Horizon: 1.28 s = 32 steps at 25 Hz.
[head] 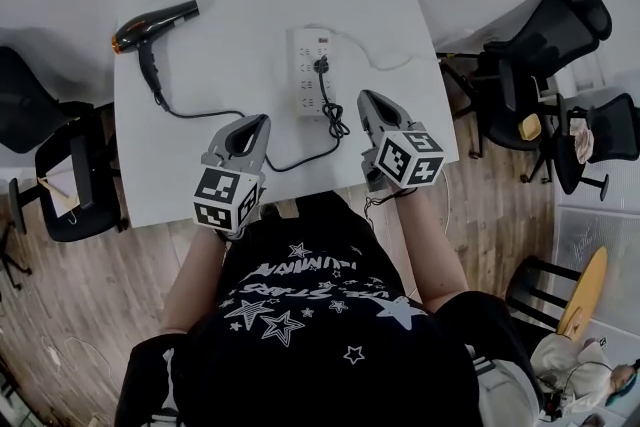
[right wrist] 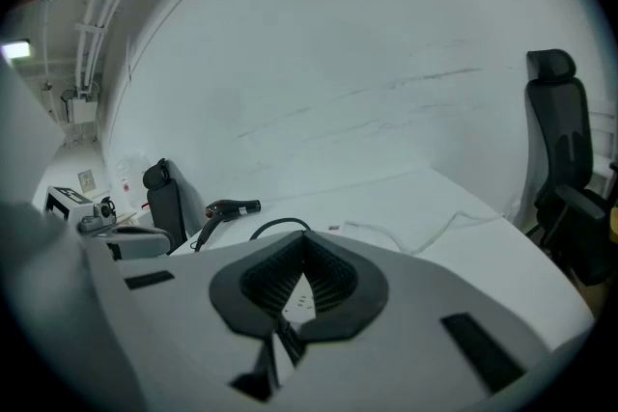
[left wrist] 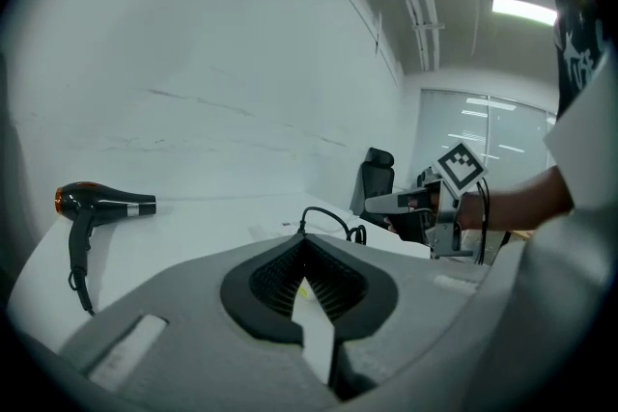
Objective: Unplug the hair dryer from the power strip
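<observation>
Hair dryer (head: 160,20) lies well left of the power strip (head: 305,50), its black cord (head: 200,112) trailing back toward the strip. Left gripper (head: 257,123) hovers just left of the strip's near end, jaws together, nothing between them. Plug (head: 321,67) still sits in the strip, so I judge nothing done; grasping and pulling remain. Right gripper (head: 367,99) hangs just right of the strip, jaws likewise closed and empty. I can't tell how firmly the plug is seated, and each gripper's own body blocks most of the strip in its view.
</observation>
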Motion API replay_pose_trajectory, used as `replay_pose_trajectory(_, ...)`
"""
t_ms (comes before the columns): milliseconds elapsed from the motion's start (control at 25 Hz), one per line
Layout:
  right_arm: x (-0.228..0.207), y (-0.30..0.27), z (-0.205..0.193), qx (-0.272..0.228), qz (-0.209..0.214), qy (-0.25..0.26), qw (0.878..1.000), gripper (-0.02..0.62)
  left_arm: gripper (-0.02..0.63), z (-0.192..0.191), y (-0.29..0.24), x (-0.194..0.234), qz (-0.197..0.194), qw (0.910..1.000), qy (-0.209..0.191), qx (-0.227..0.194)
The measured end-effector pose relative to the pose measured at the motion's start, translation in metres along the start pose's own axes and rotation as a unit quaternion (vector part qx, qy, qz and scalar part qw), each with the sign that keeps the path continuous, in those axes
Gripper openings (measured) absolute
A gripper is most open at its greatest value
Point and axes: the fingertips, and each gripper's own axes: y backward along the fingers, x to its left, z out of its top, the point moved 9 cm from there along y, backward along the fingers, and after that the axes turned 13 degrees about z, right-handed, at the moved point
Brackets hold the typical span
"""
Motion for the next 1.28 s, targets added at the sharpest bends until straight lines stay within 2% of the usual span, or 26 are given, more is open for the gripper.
replay_pose_trajectory(200,-0.033,-0.025,0.018,0.010,0.013,0.000,1.000,0.008,0.006,0.001,-0.028,0.004,0.028,0.9995,-0.002,0.013)
replay_pose_trajectory(440,-0.058,-0.050,0.021,0.037,0.037,-0.005,0.999,0.008,0.006,0.000,-0.059,0.002,0.038,0.9987,-0.003,0.033)
replay_pose_trajectory(680,-0.074,-0.070,0.015,0.076,0.057,0.006,0.995,0.008,0.007,-0.002,-0.091,-0.002,0.034,0.9982,0.002,0.050)
replay_pose_trajectory(1280,-0.095,-0.099,0.002,0.119,0.096,-0.004,0.988,0.008,0.006,-0.024,-0.145,-0.012,0.001,0.9938,0.009,0.111)
